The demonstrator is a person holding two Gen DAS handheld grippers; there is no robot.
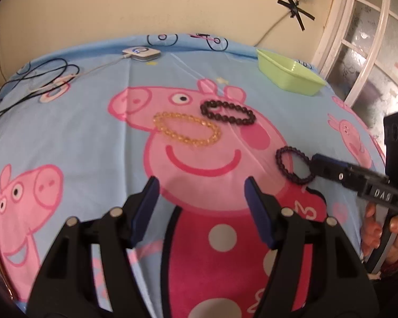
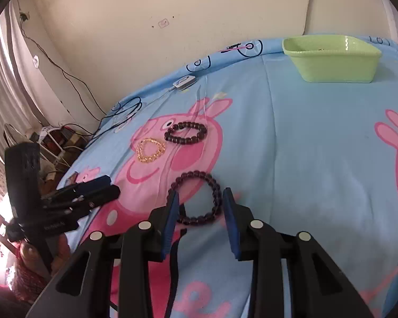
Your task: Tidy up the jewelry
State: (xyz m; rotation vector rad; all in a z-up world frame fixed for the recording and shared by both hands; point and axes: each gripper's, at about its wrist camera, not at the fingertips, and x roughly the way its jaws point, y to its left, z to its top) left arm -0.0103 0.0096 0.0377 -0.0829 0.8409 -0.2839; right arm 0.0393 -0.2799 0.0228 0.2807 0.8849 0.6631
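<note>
Three bead bracelets lie on the blue cartoon-pig sheet: an amber one (image 1: 187, 129) (image 2: 150, 149), a black one (image 1: 227, 112) (image 2: 186, 132) behind it, and a dark purple one (image 1: 295, 164) (image 2: 199, 198) nearer. My right gripper (image 2: 201, 195) is open, its fingers straddling the near part of the purple bracelet; in the left wrist view it (image 1: 315, 165) reaches in from the right. My left gripper (image 1: 202, 185) is open and empty, low over the sheet, well short of the amber bracelet; it also shows in the right wrist view (image 2: 111, 185).
A light green tray (image 1: 291, 75) (image 2: 331, 59) stands at the far right of the bed by the wall. A white charger puck (image 1: 140, 52) and black cables (image 1: 39, 79) lie at the far left. A window frame (image 1: 363, 39) is to the right.
</note>
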